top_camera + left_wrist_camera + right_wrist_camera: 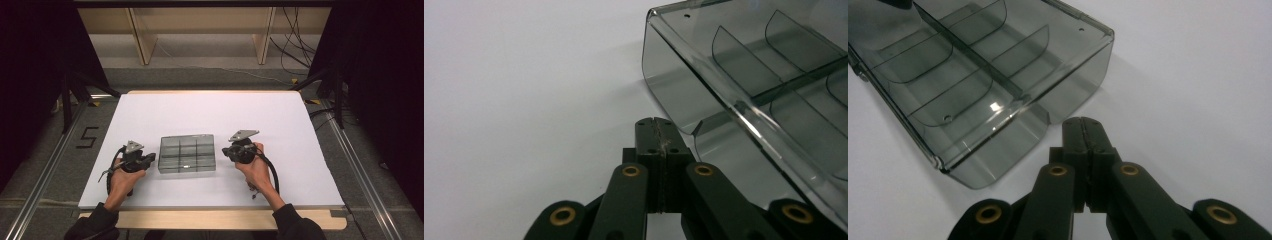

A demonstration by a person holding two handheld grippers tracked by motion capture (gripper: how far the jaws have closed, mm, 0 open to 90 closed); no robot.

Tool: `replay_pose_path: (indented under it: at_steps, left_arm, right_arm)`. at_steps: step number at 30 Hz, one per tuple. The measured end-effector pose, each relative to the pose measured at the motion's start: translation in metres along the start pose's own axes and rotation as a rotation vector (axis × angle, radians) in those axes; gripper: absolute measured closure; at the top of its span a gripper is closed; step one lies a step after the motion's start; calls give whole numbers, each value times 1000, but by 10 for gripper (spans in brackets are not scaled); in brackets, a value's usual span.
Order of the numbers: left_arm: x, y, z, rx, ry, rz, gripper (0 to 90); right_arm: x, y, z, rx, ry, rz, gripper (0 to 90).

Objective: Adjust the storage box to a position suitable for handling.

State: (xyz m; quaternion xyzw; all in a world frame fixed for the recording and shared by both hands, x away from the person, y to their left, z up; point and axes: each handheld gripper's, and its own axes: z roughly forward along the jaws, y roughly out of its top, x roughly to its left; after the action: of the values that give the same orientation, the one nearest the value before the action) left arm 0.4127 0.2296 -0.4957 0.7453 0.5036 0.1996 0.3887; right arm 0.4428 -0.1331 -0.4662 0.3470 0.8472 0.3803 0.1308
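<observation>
Lying on the white table (165,112), toward its near edge, is one box (187,153) of smoky clear plastic, rectangular, glossy, split by thin dividers into compartments (six, as far as the high view shows). Two matte black grippers flank it: the left gripper (150,159) just left of it, the right gripper (226,151) just right, each with jaws pressed together on nothing.
</observation>
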Motion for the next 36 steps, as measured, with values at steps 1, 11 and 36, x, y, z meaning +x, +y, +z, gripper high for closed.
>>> replay_pose_path:
  at_steps: [1,11,36]
  left_arm:
    - [-1,1,0,9,-5,15,892]
    - [-9,-1,4,14,-53,20,892]
    - [-42,-7,-1,21,-82,66,893]
  right_arm:
    - [3,2,5,-5,2,19,900]
    - [8,1,21,35,16,-8,900]
    - [7,-12,1,75,7,-12,900]
